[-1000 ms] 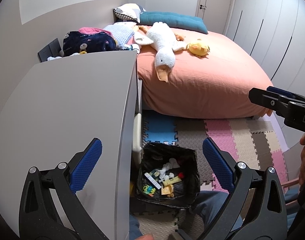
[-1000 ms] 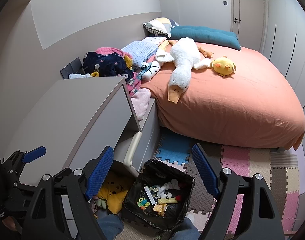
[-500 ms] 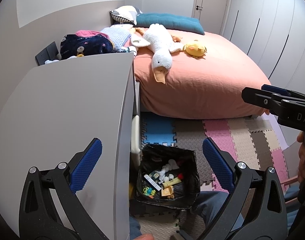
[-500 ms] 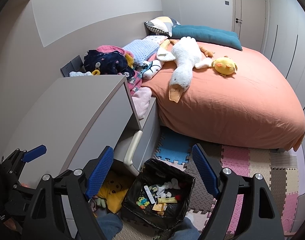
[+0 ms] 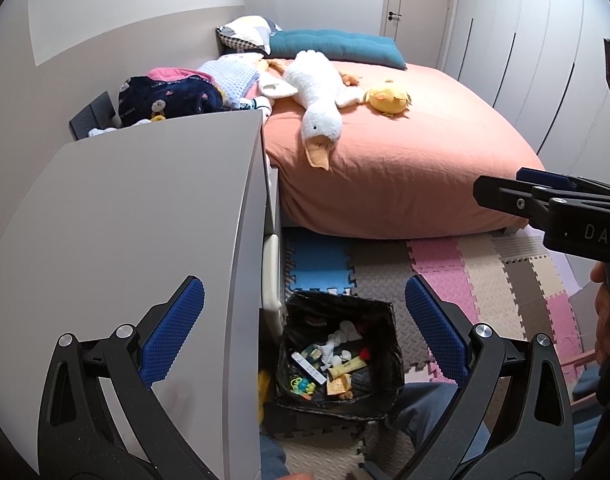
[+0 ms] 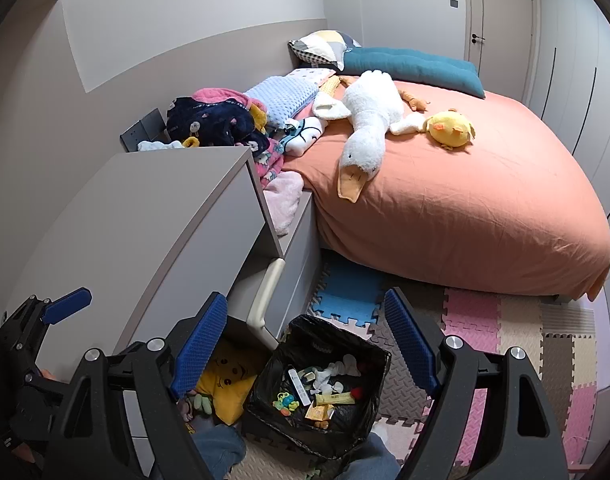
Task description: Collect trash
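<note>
Both sets of jaws are spread wide with nothing between them. Below the gap of the left gripper point(image 5: 303, 326) sits the trash bin point(image 5: 379, 368), a square bin lined with a black bag, standing on the foam floor mat point(image 5: 441, 264). In the right wrist view the bin point(image 6: 265, 394) likewise lies under the gap of the right gripper point(image 6: 305, 340). Inside it lies a jumble of trash point(image 5: 329, 364): white crumpled tissue, a white stick-shaped item, yellow wrappers, something small and red, and a green-and-orange bit that may be a toy, though it is too small to tell.

Just left of the bin, under the right gripper's left jaw, a yellow plush point(image 6: 229, 384) with a printed face is tucked against the grey dresser point(image 5: 145, 220). The dresser's flat top runs behind the left gripper's left jaw.

Beyond the jaws, past the mat, stands the bed point(image 5: 405, 160) with its salmon sheet. On it lie a white goose plush point(image 5: 317, 96), beak toward the grippers, and just to its right a yellow chick plush point(image 5: 387, 98). A pile of clothes point(image 5: 173, 96) rises behind the dresser, and a teal cushion point(image 5: 333, 44) lies at the bed's far end.
</note>
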Motion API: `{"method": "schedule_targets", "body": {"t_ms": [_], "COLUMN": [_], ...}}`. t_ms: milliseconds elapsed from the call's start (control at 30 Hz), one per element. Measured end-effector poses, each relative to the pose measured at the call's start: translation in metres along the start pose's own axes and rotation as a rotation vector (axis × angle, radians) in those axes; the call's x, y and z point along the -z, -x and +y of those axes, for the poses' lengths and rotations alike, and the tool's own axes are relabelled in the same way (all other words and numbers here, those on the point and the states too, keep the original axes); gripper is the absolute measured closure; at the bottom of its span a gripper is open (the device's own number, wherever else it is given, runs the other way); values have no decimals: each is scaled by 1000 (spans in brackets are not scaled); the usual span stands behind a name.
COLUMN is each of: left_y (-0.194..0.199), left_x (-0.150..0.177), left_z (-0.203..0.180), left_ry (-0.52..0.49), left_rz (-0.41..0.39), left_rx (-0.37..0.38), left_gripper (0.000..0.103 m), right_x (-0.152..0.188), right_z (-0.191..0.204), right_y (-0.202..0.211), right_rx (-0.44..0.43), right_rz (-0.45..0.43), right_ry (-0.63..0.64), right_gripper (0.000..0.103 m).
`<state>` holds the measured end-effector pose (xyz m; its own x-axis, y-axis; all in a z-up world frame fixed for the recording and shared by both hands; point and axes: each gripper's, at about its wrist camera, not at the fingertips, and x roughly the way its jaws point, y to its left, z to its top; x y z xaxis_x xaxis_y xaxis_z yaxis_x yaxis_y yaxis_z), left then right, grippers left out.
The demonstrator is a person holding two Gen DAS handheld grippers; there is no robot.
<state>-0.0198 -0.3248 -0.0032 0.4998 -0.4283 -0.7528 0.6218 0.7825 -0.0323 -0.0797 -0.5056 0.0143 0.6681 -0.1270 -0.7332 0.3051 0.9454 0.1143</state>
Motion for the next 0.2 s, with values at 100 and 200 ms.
{"method": "schedule_targets", "body": {"t_ms": [100,200], "left_y": [-1,-1], "left_x": [0,0], "left_z": [0,-3], "left_ry": [0,-12], "left_rz": [7,11], "left_rx": [9,10], "left_gripper": [6,6], "right_x": [-1,1], "right_z": [0,0], "right_y": [0,0], "right_rx": [1,-1], "right_rz": [1,2], "right_ry": [2,0], "right_gripper": [22,22]}}
